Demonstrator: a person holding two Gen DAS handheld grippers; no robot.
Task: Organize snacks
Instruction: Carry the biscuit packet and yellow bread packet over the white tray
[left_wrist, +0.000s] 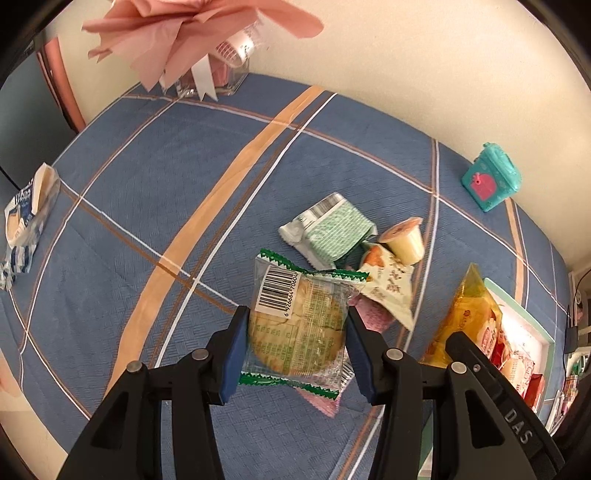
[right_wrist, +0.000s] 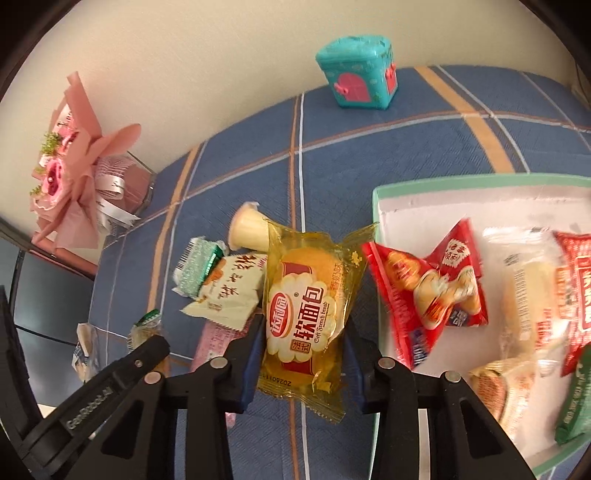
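**Both grippers hold a snack above the worktop**

The left gripper (left_wrist: 297, 343) has its jaws clamped on a clear biscuit packet (left_wrist: 301, 325). The right gripper (right_wrist: 304, 349) is clamped on a yellow bread packet (right_wrist: 308, 314), just left of the tray (right_wrist: 480, 181) holding red packets (right_wrist: 424, 291). More snacks, among them a jelly cup (right_wrist: 248, 230), lie beyond

Blue plaid tablecloth (left_wrist: 155, 206), teal box (right_wrist: 356, 72)

Glossy clear plastic wraps the cracker packet (left_wrist: 299, 325) and yellow bread packet (right_wrist: 306, 314) over a matt woven tablecloth (left_wrist: 147, 206).
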